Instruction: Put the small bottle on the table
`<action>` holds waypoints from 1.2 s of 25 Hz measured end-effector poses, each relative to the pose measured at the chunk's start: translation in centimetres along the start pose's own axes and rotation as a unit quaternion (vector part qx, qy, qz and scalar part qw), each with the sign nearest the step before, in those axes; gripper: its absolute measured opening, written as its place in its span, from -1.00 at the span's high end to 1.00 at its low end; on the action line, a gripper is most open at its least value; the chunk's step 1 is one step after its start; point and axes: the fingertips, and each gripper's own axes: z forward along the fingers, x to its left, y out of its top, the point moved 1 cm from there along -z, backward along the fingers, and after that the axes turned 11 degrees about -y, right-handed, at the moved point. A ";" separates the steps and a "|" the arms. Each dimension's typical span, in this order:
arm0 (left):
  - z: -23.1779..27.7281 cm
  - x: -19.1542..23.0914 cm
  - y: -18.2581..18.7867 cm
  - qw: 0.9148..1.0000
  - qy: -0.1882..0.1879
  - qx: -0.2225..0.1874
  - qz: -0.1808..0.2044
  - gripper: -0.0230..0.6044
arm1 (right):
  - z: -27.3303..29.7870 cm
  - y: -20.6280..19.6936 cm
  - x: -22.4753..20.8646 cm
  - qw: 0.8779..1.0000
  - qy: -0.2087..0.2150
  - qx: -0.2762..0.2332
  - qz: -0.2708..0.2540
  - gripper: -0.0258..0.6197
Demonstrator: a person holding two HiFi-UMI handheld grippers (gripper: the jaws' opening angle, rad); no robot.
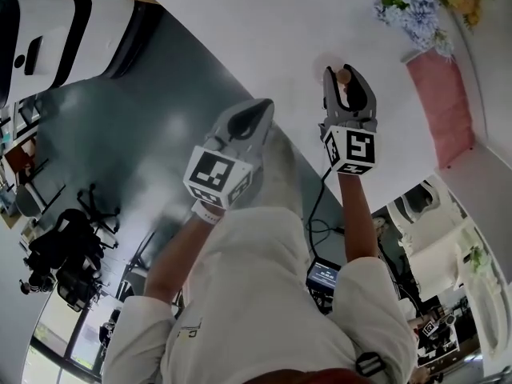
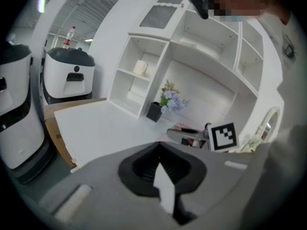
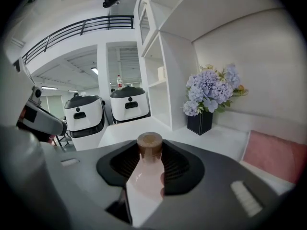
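Closest up is the person's white shirt [image 1: 264, 294], low in the frame, then the white table [image 1: 264, 22] across the top. Left gripper [image 1: 256, 112] sits mid-frame, jaws together on nothing. Right gripper [image 1: 342, 74], centre-right, is clamped on the small bottle [image 3: 144, 183], cork [image 3: 149, 143] poking out, over the table but not on it as far as I can tell. Looks like the carry step; next up: lower till the base touches, then let go.

View along the right gripper [image 3: 149, 158], whose jaws are closed on the small bottle [image 3: 144, 186], pale pink with a brown cap. Beyond the bottle lies the white table [image 3: 225, 137]; to its right, blue flowers in a black pot [image 3: 210, 94] and a pink mat [image 3: 274, 156]; to its left, two white machines [image 3: 87, 116]
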 end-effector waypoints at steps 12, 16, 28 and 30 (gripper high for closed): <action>4.3 2.4 -1.7 1.000 0.007 0.004 -0.020 0.92 | 5.0 -0.8 -2.1 1.000 -0.010 -0.017 -0.016 0.49; 5.1 2.5 -2.0 1.000 0.007 0.007 -0.022 0.92 | 6.4 -1.0 -2.6 1.000 -0.013 -0.021 -0.019 0.49; 5.8 2.8 -2.9 0.999 0.009 0.012 -0.028 0.92 | 8.6 -1.3 -3.5 0.999 -0.019 -0.026 -0.038 0.48; 5.7 2.8 -3.0 0.999 0.010 0.013 -0.028 0.92 | 8.7 -1.2 -3.3 0.999 -0.016 -0.026 -0.044 0.48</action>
